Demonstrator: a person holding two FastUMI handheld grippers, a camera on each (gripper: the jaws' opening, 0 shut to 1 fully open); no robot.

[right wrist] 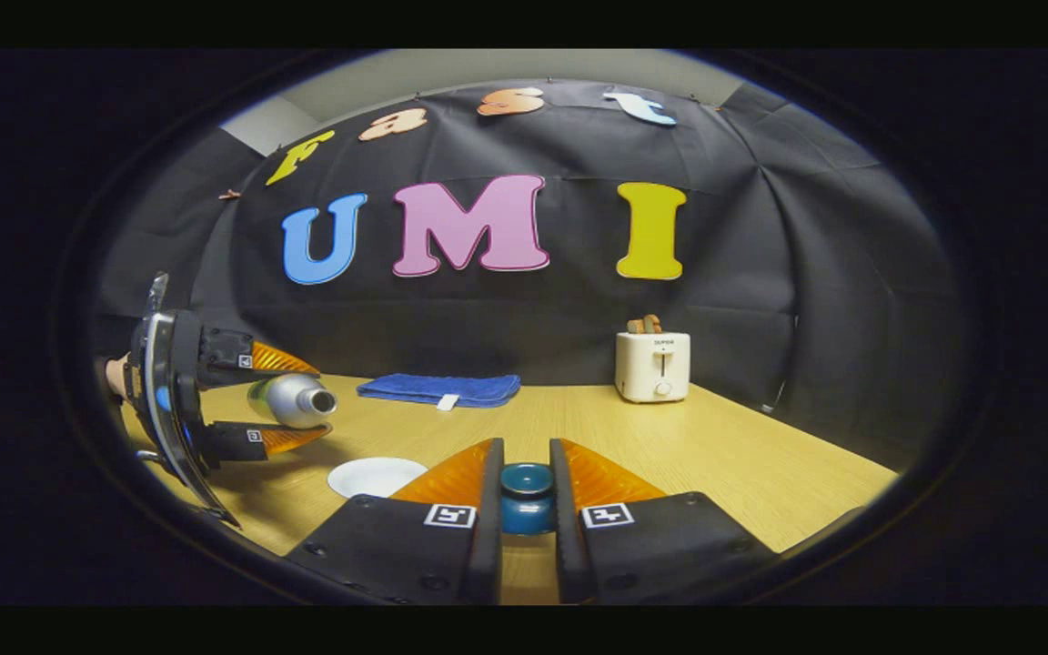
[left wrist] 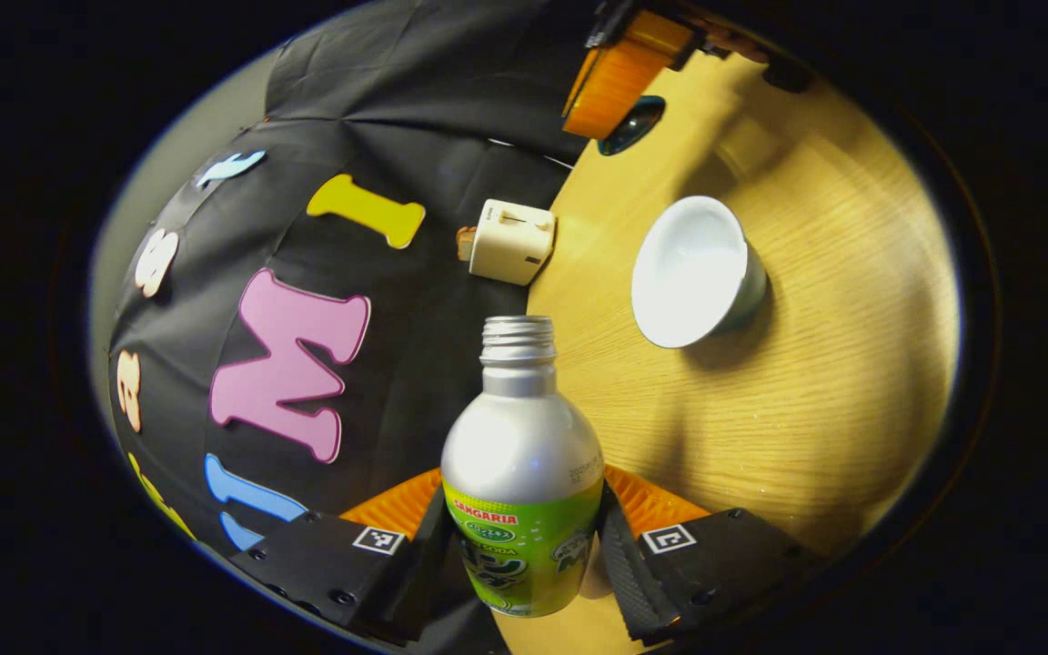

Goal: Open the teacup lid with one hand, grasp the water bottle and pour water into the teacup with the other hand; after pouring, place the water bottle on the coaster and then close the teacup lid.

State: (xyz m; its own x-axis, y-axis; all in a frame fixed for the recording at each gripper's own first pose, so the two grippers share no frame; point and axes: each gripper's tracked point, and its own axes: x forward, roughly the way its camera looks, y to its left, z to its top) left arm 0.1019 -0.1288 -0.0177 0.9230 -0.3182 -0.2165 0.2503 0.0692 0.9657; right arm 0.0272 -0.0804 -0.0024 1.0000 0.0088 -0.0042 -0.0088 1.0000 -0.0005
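The left tool (left wrist: 524, 546) grips the tilted water bottle (left wrist: 521, 473); its mouth should travel over the open teacup (left wrist: 695, 271) before tipping further. The right tool (right wrist: 526, 505) clamps the lid (right wrist: 527, 496), best held aside

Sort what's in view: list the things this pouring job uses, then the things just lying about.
In use: water bottle in the left gripper; open teacup; teacup lid in the right gripper.

Lying about: toaster; blue cloth.
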